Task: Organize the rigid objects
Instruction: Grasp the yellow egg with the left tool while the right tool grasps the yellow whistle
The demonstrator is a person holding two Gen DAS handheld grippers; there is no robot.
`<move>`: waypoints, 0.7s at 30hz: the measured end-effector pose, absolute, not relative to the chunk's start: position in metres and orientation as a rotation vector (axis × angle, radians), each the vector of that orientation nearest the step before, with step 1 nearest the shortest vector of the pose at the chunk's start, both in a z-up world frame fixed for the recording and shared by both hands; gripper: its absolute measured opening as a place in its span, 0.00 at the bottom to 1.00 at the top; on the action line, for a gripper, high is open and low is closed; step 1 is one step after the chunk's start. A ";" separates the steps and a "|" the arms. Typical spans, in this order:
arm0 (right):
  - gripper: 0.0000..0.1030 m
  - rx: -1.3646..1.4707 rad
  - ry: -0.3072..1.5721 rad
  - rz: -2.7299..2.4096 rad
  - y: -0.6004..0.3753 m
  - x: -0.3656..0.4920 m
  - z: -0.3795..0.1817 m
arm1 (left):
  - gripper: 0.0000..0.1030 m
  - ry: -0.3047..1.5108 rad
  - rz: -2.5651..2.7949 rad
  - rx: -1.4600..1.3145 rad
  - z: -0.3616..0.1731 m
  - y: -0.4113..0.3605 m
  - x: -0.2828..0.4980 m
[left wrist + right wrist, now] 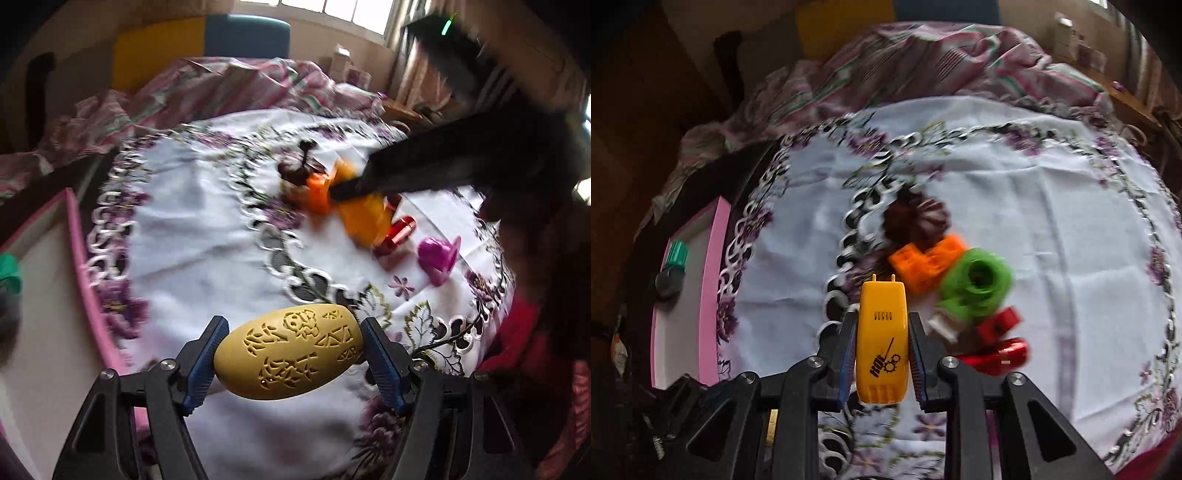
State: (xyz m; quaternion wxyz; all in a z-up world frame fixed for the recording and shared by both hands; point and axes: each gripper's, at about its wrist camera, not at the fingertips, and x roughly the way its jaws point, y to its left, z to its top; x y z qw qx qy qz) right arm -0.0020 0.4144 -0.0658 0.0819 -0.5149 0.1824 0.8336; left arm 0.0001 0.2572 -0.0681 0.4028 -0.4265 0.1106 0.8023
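My left claw (290, 356) is clamped on a pale yellow egg-shaped piece (288, 350), its shell cut through with openwork patterns; it lies crosswise between the blue pads, above the near edge of the desk (207, 229). My right claw (882, 356) is closed tight on a yellow plastic gadget (882, 339), upright, with black gear markings and two small prongs at its far end, lifted over the embroidered white cloth.

Just past the gadget a cluster lies close together: an orange block (929, 262), a green ring-shaped piece (977, 288), a small white piece (942, 325), a red block (1001, 321) and a shiny red cylinder (1001, 356). Behind the orange block sits a dark brown ribbed disc (916, 221). To the left stands a pink-rimmed tray (718, 258) with a green-capped item (676, 254) and a dark knob (669, 282) inside. Farthest off, striped pink bedding (923, 59) is bunched up.

Only the left view shows a magenta hat-shaped toy (437, 258) beyond the egg, near the red cylinder, and my right claw's dark arm reaching across the cluster, hiding the green ring. That view is motion-blurred there.
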 end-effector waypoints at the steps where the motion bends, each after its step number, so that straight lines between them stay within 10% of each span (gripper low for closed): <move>1: 0.24 -1.549 0.545 2.486 0.418 -0.007 -0.075 | 0.71 0.272 2.042 -1.074 -0.065 0.251 -0.001; 21: 0.24 -1.613 0.348 2.442 0.403 -0.022 -0.105 | 0.71 0.084 2.344 -1.158 -0.040 0.141 -0.040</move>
